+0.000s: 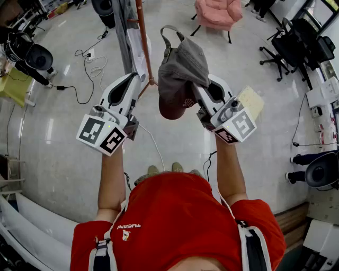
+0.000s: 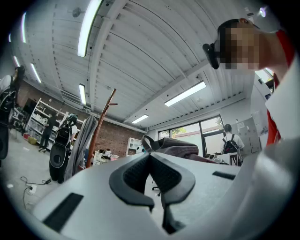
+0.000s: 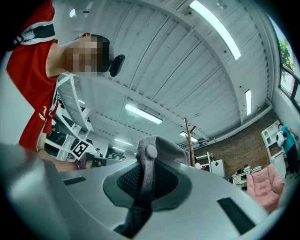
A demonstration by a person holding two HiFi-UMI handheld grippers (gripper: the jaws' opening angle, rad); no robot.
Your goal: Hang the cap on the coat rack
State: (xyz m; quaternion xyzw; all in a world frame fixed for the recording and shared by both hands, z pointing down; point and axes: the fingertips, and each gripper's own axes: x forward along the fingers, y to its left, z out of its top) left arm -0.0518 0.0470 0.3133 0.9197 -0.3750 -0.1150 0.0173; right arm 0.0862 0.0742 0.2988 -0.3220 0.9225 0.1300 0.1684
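Floor [image 1: 63,159], glossy grey, under cables [image 1: 87,79], pink armchair [image 1: 217,11], coat rack [image 1: 143,37]

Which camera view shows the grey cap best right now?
The head view: the whole cap shows, crown, brim and back strap, held by the right gripper. The right gripper view shows only a bit of crown with the top button, pinched between its jaws. The left gripper view catches just its upper edge and strap.

Grey cap [image 1: 183,69] with maroon brim in the right gripper [image 1: 198,91], strap uppermost, near the reddish-brown coat rack [image 1: 143,37].
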